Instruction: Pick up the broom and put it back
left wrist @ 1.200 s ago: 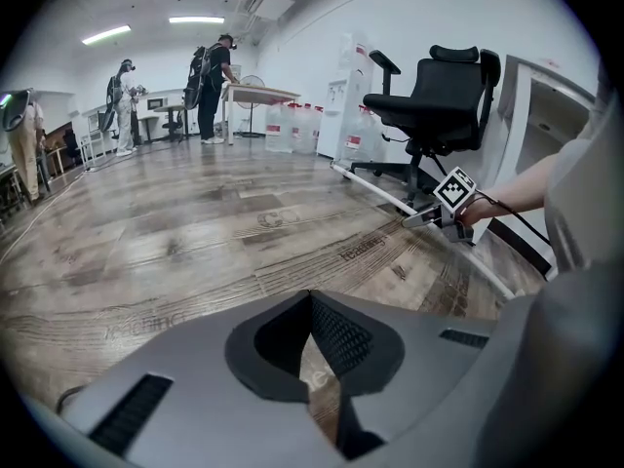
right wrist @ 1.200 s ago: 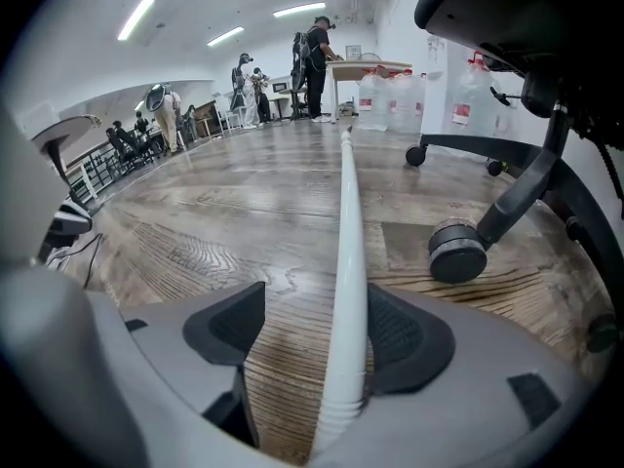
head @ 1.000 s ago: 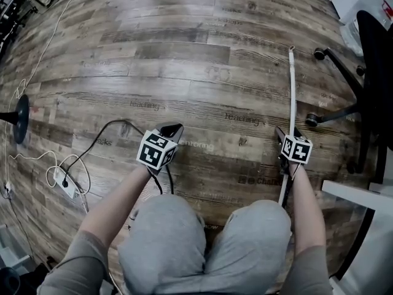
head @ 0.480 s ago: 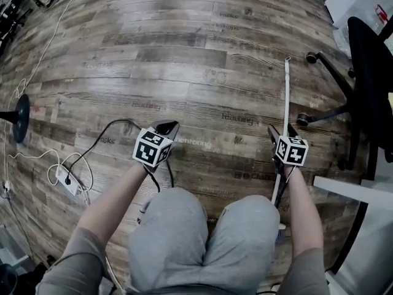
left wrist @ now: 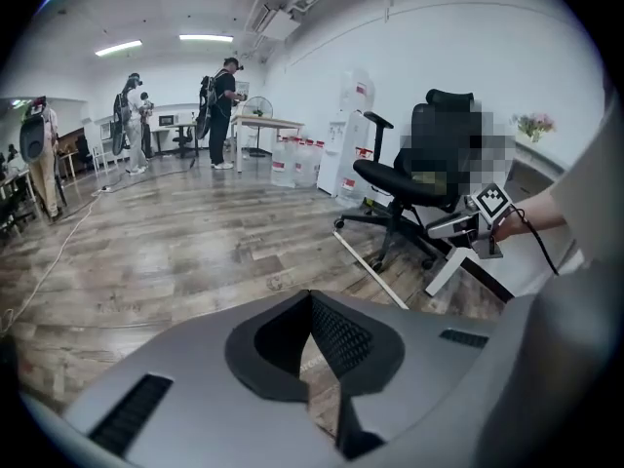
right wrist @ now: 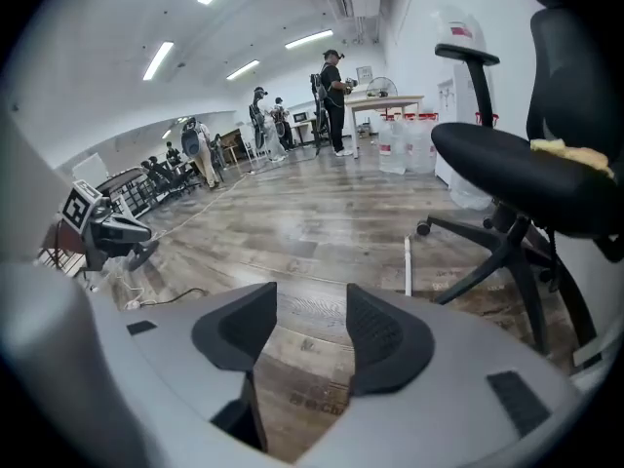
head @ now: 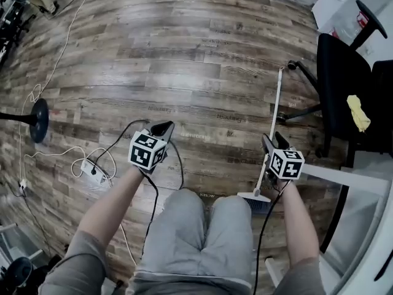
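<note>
- While the broom [head: 275, 103] lies flat on the wooden floor [head: 184, 54], neither gripper has hold of it. Its white handle runs away from the person toward the chair's castors, and its head [head: 254, 195] sits just beside the person's right knee.
- The right gripper [head: 273, 141] hangs over the near stretch of the handle, which passes just left of its jaws in the head view.
- In the right gripper view the right gripper's [right wrist: 312, 305] jaws stand apart. They have just been closing, with only bare floor between them. The far end of the broom handle [right wrist: 407, 266] lies on the floor beyond and to the right of them.
- The left gripper [head: 163, 128] is well off to the broom's left. Its own view shows the left gripper's [left wrist: 310, 300] jaws pressed together on nothing.
- That view also catches the handle [left wrist: 370, 271] on the floor. The slanted white bar under the right gripper [left wrist: 483, 217] is probably the broom's head, though the warped edge leaves it unsure.
- A black office chair [head: 341, 85] stands just right of the handle, with a yellow cloth [head: 358, 112] on its seat.
</note>
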Demonstrator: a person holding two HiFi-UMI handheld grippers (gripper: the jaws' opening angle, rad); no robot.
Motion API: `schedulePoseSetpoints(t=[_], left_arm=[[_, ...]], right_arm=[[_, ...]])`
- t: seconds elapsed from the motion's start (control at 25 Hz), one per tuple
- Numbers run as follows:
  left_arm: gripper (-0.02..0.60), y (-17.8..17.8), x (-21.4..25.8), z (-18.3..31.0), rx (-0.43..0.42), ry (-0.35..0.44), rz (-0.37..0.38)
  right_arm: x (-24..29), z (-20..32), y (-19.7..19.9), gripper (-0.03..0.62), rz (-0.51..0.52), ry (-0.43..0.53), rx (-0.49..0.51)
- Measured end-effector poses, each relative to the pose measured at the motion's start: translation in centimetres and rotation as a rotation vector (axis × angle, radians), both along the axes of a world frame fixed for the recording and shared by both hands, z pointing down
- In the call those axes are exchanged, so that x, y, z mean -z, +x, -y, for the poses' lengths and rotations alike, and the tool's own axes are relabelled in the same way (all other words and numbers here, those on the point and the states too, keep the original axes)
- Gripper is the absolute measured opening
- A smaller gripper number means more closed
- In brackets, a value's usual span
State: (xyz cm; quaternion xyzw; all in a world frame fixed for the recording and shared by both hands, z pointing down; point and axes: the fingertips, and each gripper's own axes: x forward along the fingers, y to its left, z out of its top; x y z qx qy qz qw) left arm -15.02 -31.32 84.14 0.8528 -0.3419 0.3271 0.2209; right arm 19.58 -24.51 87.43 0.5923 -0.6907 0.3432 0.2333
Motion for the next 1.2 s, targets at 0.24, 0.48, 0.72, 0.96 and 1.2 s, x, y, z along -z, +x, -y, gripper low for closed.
schedulePoseSetpoints(t=[0.24, 0.48, 0.72, 0.96, 1.2], left_arm=[[0.017, 0.4, 13.4, -0.9, 0.003, 0.035, -0.025], [0.017, 1.6, 27.4, -1.7, -0.014, 0.091, -0.081], [0.017, 2.8, 40.1, -3.7, -0.049, 0.173, -0.141], [0.017, 3.5, 50.9, -5.5, -0.065, 0.249, -0.21], [0.017, 4.8, 58.4, -7.1, -0.132, 0.358, -0.232]], right_arm=[[14.8, -2.1, -1.5, 0.189, 0.055, 0.057, -0.002], [30.6, -2.7, -2.8, 0.129, 0.092, 0.167, -0.002], [44.3, -3.8, -4.4, 0.106, 0.115, 0.28, 0.026], [56.6, -5.3, -6.8, 0.061, 0.185, 0.409, 0.05], [65.9, -7.6, -8.3, 0.048, 0.217, 0.555, 0.103]])
